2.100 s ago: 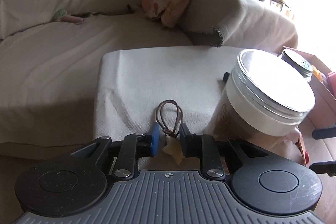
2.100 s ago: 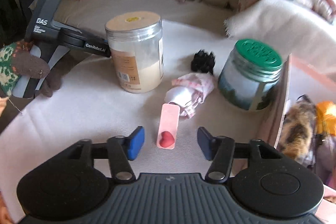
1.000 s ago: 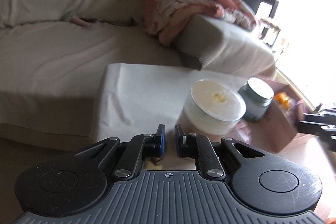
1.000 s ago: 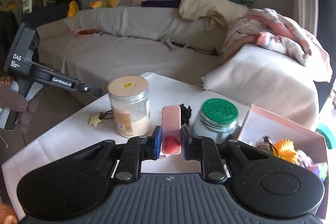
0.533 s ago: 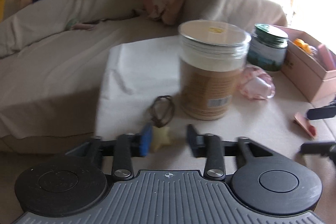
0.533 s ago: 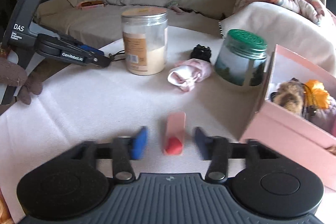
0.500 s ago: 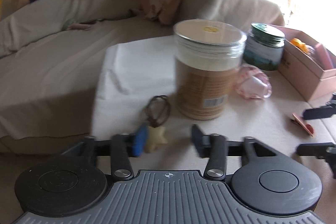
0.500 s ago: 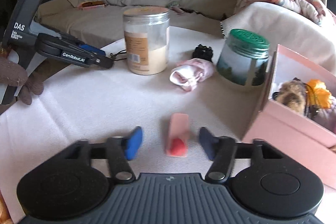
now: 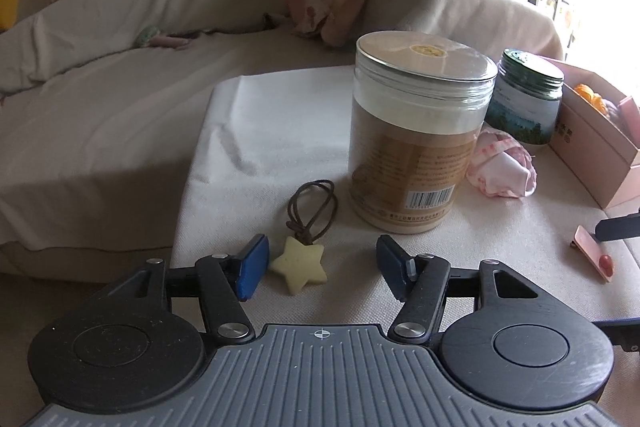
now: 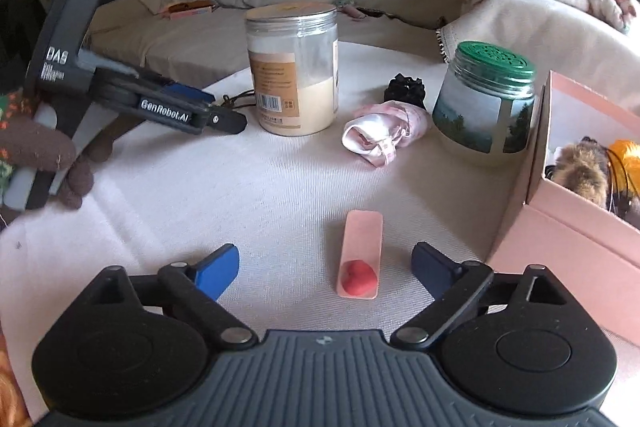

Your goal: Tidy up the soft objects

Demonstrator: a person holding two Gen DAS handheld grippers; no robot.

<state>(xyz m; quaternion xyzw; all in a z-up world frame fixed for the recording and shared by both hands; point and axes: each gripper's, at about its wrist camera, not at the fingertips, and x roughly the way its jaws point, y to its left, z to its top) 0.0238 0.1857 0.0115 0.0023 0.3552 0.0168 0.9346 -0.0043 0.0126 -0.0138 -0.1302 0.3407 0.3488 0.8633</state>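
Pink cardboard box point(image 10: 560, 239) at the right edge of the white cloth-covered table point(image 10: 248, 195) already loaded with a brown furry toy point(image 10: 580, 167) and an orange fluffy piece point(image 10: 626, 151), so sorting judged partly done. Left out on the cloth: pale yellow star-shaped charm on a brown cord loop point(image 9: 299, 264), flat pink clip with a red heart point(image 10: 360, 259), crumpled pink-and-white fabric bundle point(image 10: 384, 135), small black frilly scrunchie point(image 10: 405, 87) behind it. Left gripper point(image 9: 318, 263) opening wide, star lying free between its blue pads, nearer the left one, not pressed. Right gripper point(image 10: 326, 271) likewise opening, pink clip flat on the cloth between the jaws, clear of both pads, box just to the right. Tall clear jar with beige powder point(image 9: 416, 147) and green-lidded glass jar point(image 10: 486, 99) standing among the leftovers.
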